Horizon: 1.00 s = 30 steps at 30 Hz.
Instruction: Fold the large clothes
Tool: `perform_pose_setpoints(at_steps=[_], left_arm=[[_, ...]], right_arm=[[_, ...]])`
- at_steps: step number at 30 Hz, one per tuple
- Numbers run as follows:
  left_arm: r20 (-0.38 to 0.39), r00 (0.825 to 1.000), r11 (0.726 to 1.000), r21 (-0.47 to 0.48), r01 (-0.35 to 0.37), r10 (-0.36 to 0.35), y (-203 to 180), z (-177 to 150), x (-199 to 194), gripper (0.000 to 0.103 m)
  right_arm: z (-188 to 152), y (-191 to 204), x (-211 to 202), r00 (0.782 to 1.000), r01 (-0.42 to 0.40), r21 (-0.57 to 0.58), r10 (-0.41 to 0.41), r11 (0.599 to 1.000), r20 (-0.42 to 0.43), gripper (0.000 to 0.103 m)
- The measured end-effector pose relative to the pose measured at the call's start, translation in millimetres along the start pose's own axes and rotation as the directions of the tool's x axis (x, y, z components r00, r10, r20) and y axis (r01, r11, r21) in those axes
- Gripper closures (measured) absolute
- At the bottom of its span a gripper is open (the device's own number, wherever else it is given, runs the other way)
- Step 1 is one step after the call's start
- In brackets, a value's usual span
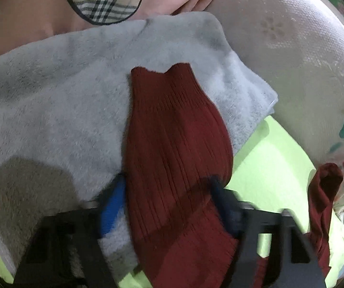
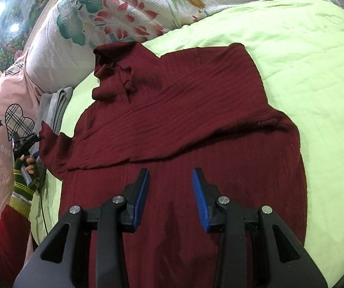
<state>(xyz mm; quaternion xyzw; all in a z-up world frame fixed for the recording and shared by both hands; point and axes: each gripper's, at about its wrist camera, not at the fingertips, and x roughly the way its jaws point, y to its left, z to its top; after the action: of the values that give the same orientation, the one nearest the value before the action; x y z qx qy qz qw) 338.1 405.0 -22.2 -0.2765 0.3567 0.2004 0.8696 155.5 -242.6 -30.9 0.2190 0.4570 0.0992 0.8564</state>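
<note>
Nearest in the right wrist view, the right tongs [image 2: 170, 198] are spread, their blue ribbed pads [image 2: 140, 199] apart and holding nothing; they hover above the lower body of the dark red ribbed-knit sweater [image 2: 184, 132], which lies flat on the lime-green bed cover [image 2: 316, 72]. One sleeve [image 2: 215, 110] is seen already laid diagonally across the chest, which suggests that the fold is partly made and that the right tongs are held free so as not to disturb it.

In the left wrist view, the left tongs [image 1: 169, 192] straddle the other sleeve [image 1: 172, 144] of the sweater. Motion blur obscures the pads, so the sleeve appears to be pinched between them, though this cannot be told with certainty. The sleeve is drawn outward, with its ribbed cuff [image 1: 162, 74] resting on a folded pale grey fleece blanket [image 1: 52, 91] at the bed's edge; it is probably stretched straight so that it can be carried over the body in one flat layer.

Further off in the right wrist view, the turtleneck collar [image 2: 114, 72] is rumpled near a white quilted pillow with a painted flower print [image 2: 114, 19]. At the far left, the left hand [image 2: 26, 168] in a green striped fingerless glove grips the tool's handle beside pink bedding with plaid heart patches [image 2: 16, 120].
</note>
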Motion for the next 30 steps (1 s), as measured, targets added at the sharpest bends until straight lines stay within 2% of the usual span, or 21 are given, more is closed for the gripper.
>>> perform_pose_setpoints(at_steps=[1, 2, 5, 9, 14, 17, 19, 23, 26, 30], left_arm=[[-0.001, 0.999, 0.999, -0.008, 0.043, -0.043, 4, 1, -1, 0.089], [-0.003, 0.997, 0.997, -0.018, 0.075, -0.075, 6, 0, -1, 0.096], [0.033, 0.989, 0.989, -0.033, 0.144, -0.143, 8, -6, -14, 0.098], [0.063, 0.978, 0.98, 0.034, 0.196, -0.198, -10, -23, -44, 0.098], [0.052, 0.949, 0.936, 0.188, 0.298, -0.312, -77, -73, -85, 0.098], [0.01, 0.92, 0.89, 0.254, 0.378, -0.393, -118, -118, -107, 0.098], [-0.031, 0.893, 0.856, 0.274, 0.439, -0.449, -145, -153, -119, 0.098], [-0.116, 0.856, 0.791, 0.336, 0.511, -0.504, -204, -209, -127, 0.098], [-0.188, 0.846, 0.758, 0.378, 0.531, -0.499, -242, -246, -115, 0.098], [-0.267, 0.848, 0.726, 0.438, 0.53, -0.458, -291, -288, -94, 0.098]], right_arm=[[-1, -1, 0, 1.0, 0.001, 0.003, -0.001, 1.0, -0.002, 0.065], [-2, -2, 0, 1.0, 0.001, 0.009, -0.001, 1.0, -0.003, 0.065], [-6, -5, -2, 1.0, -0.001, 0.024, 0.001, 1.0, -0.003, 0.065], [-9, -2, -6, 1.0, -0.015, 0.026, 0.015, 1.0, 0.008, 0.065], [-9, 5, -12, 0.999, -0.033, 0.016, 0.033, 0.999, 0.021, 0.065], [-10, 4, -15, 0.999, -0.035, 0.021, 0.035, 0.999, 0.032, 0.065], [-11, 1, -17, 0.999, -0.035, 0.029, 0.034, 0.999, 0.037, 0.065], [-15, -10, -21, 0.999, -0.032, 0.057, 0.029, 0.998, 0.04, 0.065], [-16, -20, -25, 0.999, -0.03, 0.077, 0.026, 0.997, 0.046, 0.065], [-17, -33, -31, 0.998, -0.022, 0.109, 0.015, 0.994, 0.065, 0.065]])
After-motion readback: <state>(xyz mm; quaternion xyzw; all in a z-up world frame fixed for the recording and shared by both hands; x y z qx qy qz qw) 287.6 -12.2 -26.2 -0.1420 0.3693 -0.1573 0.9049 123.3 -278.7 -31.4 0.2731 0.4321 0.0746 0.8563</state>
